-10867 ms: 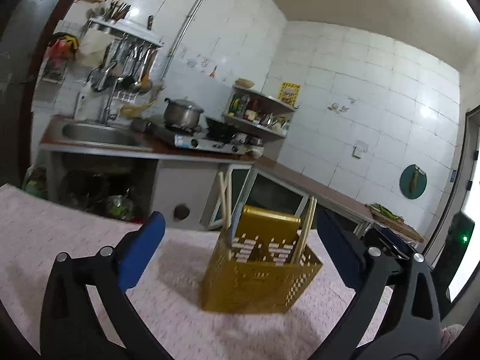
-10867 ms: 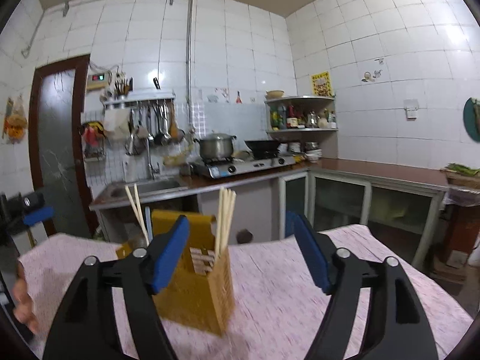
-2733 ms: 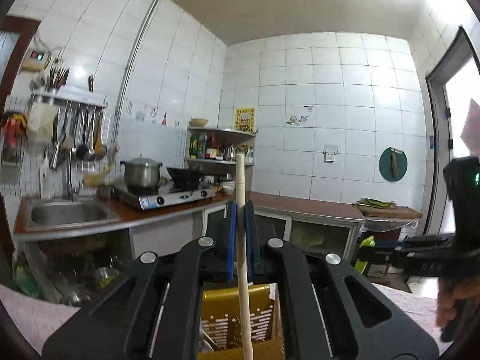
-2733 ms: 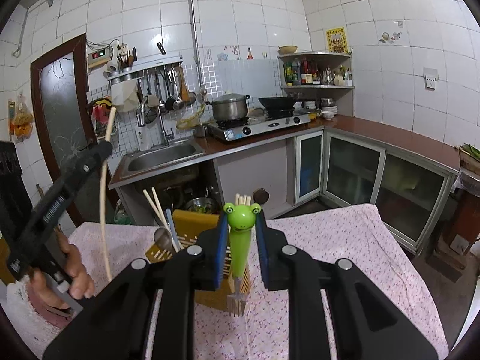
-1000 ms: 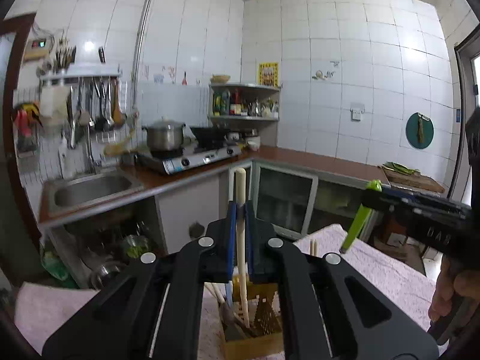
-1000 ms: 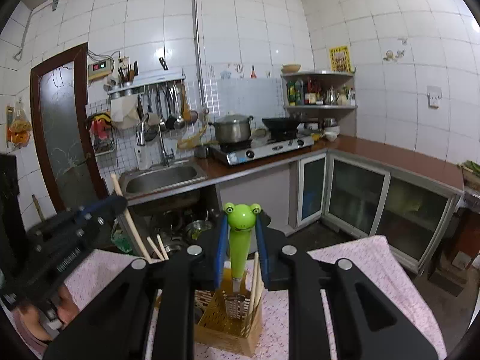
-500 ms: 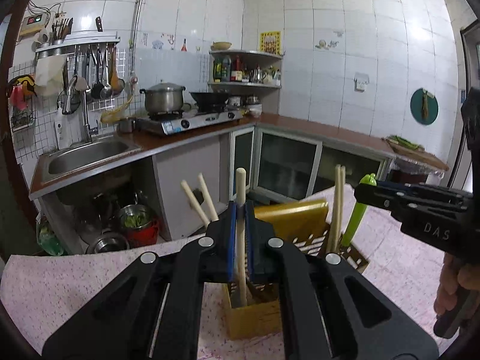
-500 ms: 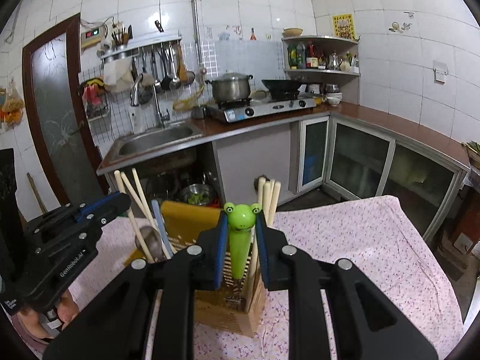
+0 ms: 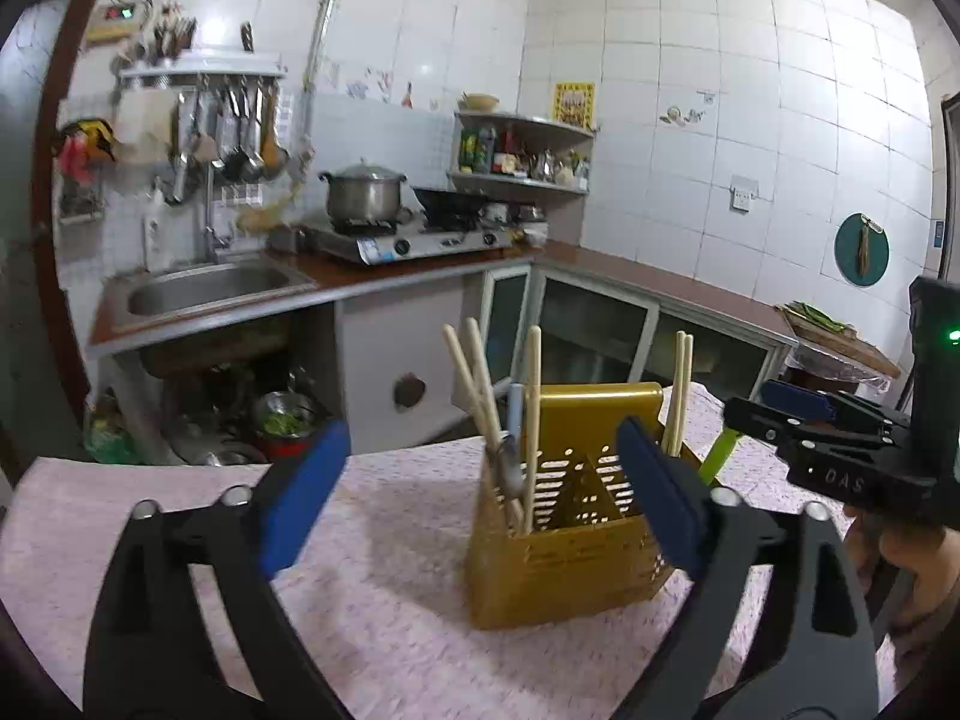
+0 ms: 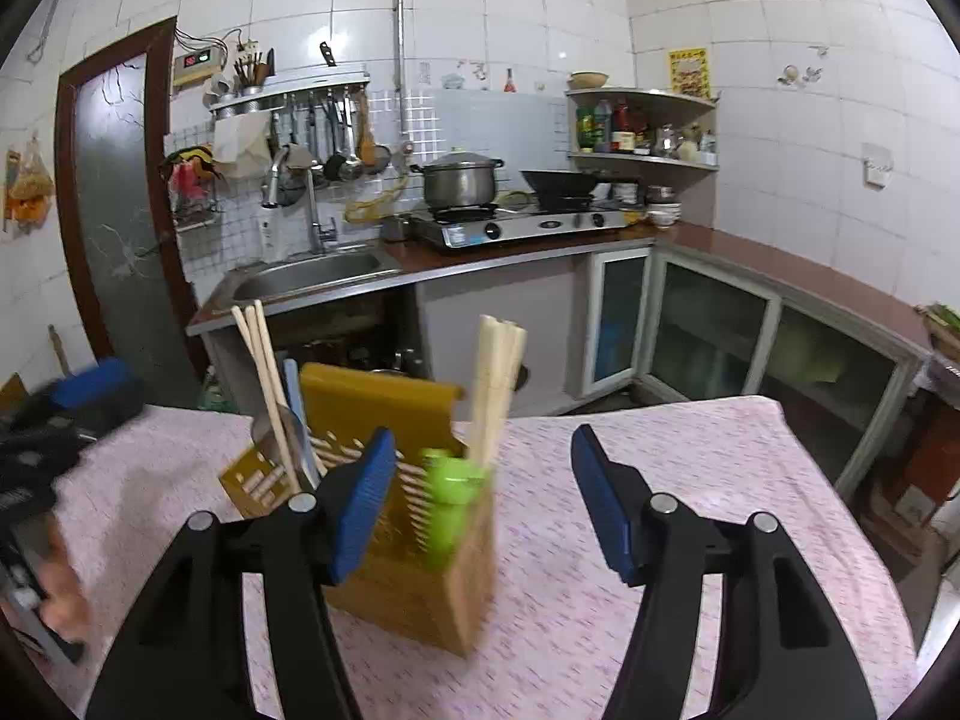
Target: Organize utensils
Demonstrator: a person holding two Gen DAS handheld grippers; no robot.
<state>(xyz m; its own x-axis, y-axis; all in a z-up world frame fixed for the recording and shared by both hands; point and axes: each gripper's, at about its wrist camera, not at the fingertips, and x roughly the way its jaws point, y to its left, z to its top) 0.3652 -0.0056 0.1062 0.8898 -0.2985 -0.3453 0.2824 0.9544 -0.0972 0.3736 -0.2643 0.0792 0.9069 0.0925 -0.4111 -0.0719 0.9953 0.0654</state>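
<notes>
A tiled kitchen fills the background, and the pink-clothed table (image 9: 390, 600) carries the yellow utensil holder (image 9: 564, 546) at centre frame. Half a second ago your left tool (image 9: 480, 486) clamped a chopstick (image 9: 531, 420) and your right tool (image 10: 480, 498) the green-handled utensil (image 10: 450, 498); now both stand in the holder, so that pair looks sorted. Both tools gape wide and empty, held level just short of the holder, the left one facing it squarely, the right one with the holder at its lower left.
</notes>
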